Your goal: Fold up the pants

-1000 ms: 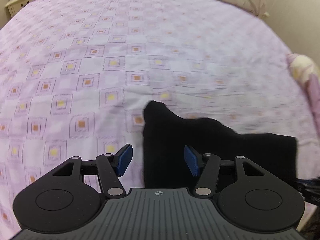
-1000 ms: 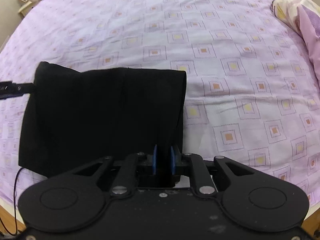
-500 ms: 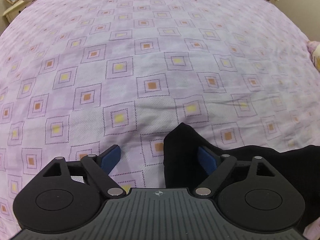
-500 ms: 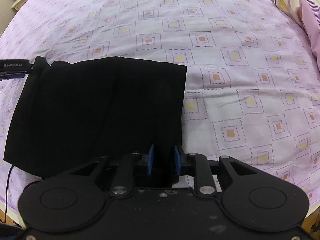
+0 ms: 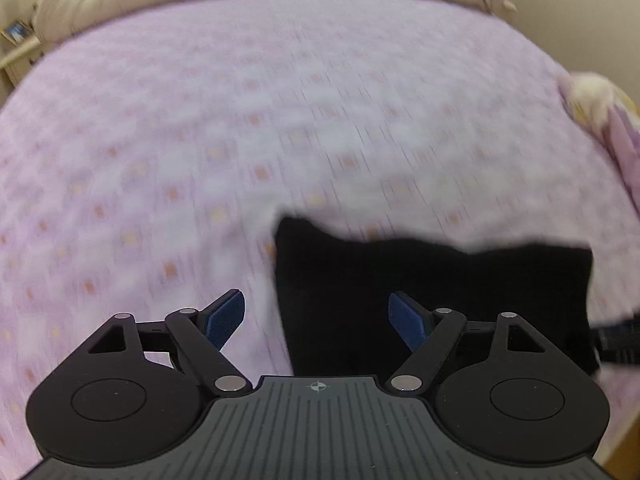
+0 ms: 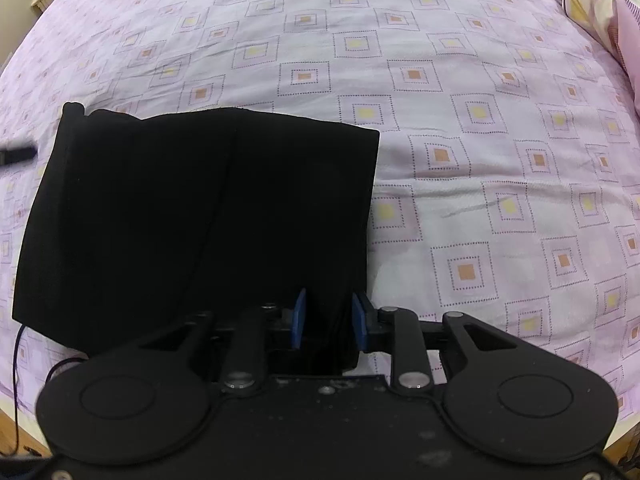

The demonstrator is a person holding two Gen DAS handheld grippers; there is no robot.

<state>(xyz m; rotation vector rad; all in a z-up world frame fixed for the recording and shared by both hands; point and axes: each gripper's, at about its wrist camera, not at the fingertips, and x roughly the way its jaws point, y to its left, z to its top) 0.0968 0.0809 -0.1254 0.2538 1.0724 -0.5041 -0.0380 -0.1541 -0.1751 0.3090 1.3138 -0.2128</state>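
My left gripper (image 5: 318,318) hangs above the surface with its jaws spread wide, the two blue pads (image 5: 226,316) angled outward and gripping nothing; this view is smeared by motion blur. My right gripper (image 6: 329,318) sits low, jaws drawn in to a narrow gap with the blue pads (image 6: 299,318) nearly parallel and dark cloth lying between them; whether they pinch it I cannot tell. The linkage arms of both grippers are in plain view.

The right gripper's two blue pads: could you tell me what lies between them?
In the right wrist view, a bunched edge of the black pants sits between the right gripper pads.
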